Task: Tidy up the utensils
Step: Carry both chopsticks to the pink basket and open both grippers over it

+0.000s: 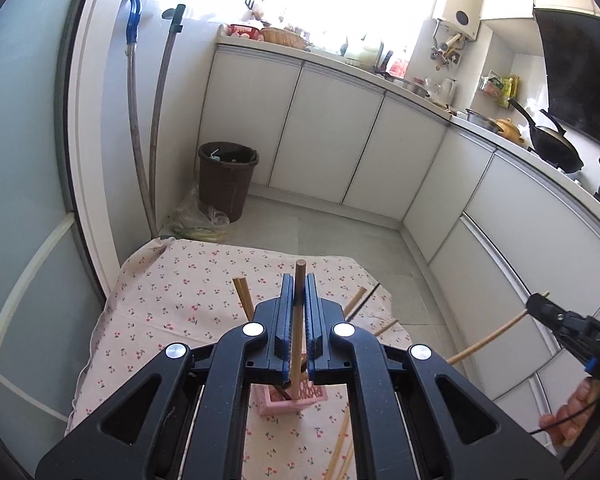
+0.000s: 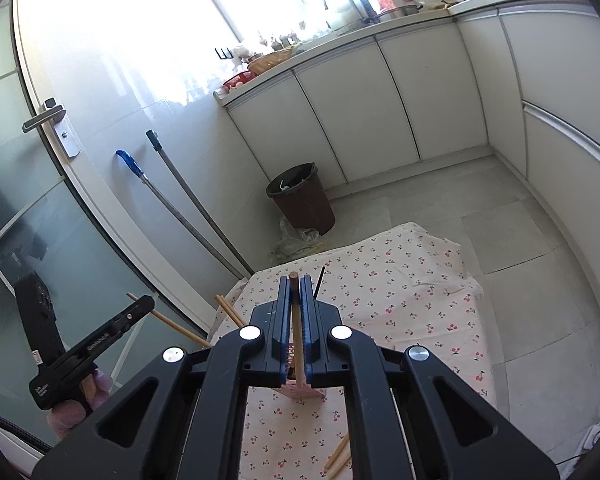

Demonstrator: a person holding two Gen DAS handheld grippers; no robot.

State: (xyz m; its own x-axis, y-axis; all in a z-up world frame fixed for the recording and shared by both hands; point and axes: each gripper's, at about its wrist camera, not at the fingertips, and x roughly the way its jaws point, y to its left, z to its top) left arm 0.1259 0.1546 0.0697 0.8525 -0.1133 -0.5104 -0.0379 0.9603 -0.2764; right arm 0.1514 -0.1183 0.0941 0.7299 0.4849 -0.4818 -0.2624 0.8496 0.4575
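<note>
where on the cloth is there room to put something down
The far half of the cherry-print cloth, beyond the pink holder, looks bare. It is crowded around the holder, where chopsticks lean, and at the near edge, where loose chopsticks lie.

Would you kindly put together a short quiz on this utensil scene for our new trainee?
1. True or false: the left tool is shut on a chopstick.
2. Multiple choice: the holder seen on the cloth under that tool is A) pink, B) green, C) black.
3. Short answer: what does the right tool grip?

Key: 1 true; 2 A; 3 a second chopstick.
</note>
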